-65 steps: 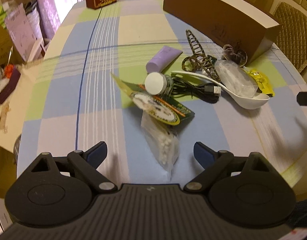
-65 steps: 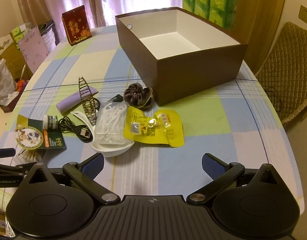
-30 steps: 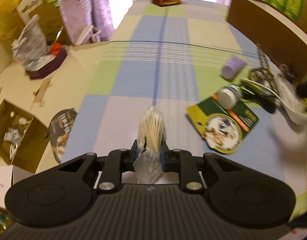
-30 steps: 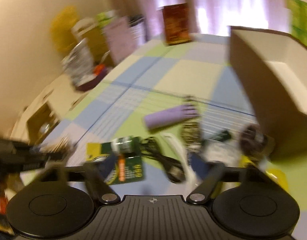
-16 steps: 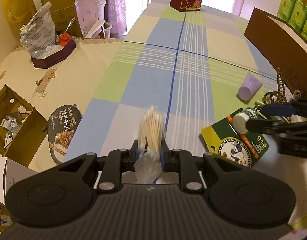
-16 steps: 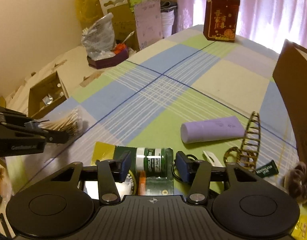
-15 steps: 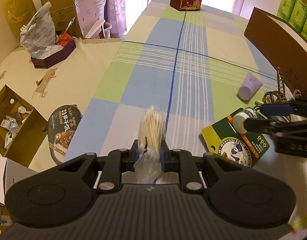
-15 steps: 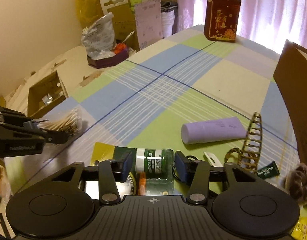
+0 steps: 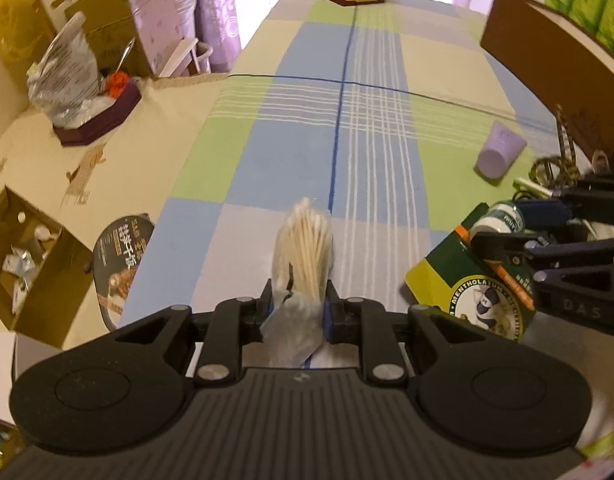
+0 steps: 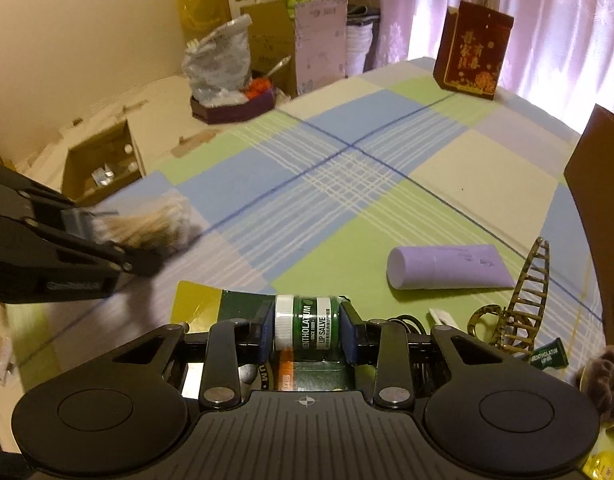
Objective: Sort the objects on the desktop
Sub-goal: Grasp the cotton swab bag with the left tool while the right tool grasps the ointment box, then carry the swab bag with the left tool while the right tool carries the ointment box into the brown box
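My left gripper (image 9: 298, 300) is shut on a clear bag of cotton swabs (image 9: 305, 248), held just above the checked tablecloth (image 9: 347, 148); the right wrist view shows that bag (image 10: 155, 220) blurred at the left. My right gripper (image 10: 307, 336) is closing its jaws on a small green lip salve jar (image 10: 307, 326) with a white lid. Both pads touch the jar's ends. The jar lies on a green and yellow packaging card (image 9: 479, 296). In the left wrist view the right gripper (image 9: 519, 224) reaches in from the right edge around the jar (image 9: 501, 218).
A purple tube (image 10: 447, 266), a brown hair claw (image 10: 523, 296), a black cable and a dark scrunchie (image 10: 603, 368) lie right of the jar. The big brown box (image 9: 555, 64) stands at the right, a red box (image 10: 473, 56) at the far end. Cartons and bags sit beyond the table's left edge.
The right gripper swung in over the green jar and its jaws narrowed from wide apart until the pads met the jar. The left gripper kept the swab bag almost still.
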